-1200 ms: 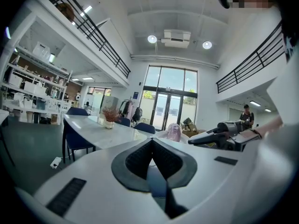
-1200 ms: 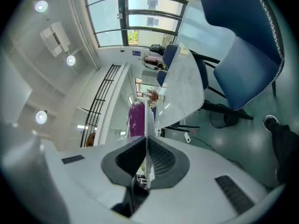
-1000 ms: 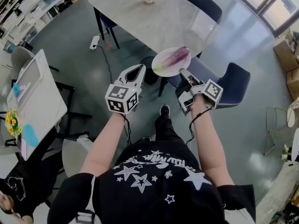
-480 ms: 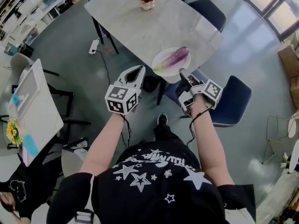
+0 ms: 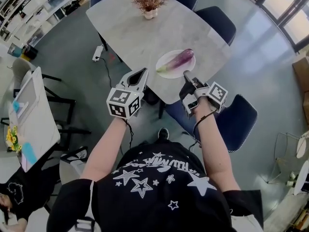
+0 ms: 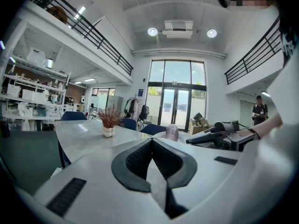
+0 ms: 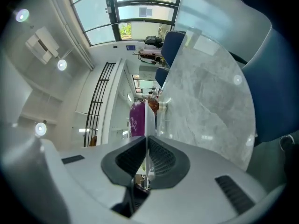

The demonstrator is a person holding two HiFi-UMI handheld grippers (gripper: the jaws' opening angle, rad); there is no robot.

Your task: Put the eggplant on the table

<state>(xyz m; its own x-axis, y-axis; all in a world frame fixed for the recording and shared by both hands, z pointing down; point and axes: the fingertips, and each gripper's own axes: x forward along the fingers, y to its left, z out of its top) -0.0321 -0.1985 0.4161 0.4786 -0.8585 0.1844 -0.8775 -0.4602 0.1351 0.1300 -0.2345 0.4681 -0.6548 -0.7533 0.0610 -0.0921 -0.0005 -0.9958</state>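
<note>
1. The long purple eggplant (image 5: pixel 177 60) is carried on a round white plate (image 5: pixel 181 71) over the grey marble tabletop's (image 5: pixel 140 37) near edge.
2. The plate's rim is clamped in the right gripper (image 5: pixel 187 76). The left gripper (image 5: pixel 140 75) is closed on nothing.
3. Bare tabletop lies beyond. A dried plant in a white pot (image 5: pixel 149 1) stands at the far edge, and a blue chair (image 5: pixel 236 122) sits under the near edge.

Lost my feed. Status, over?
Left gripper shut, empty. Right gripper shut on plate rim. Eggplant on plate, over table edge. Nothing blocking.
</note>
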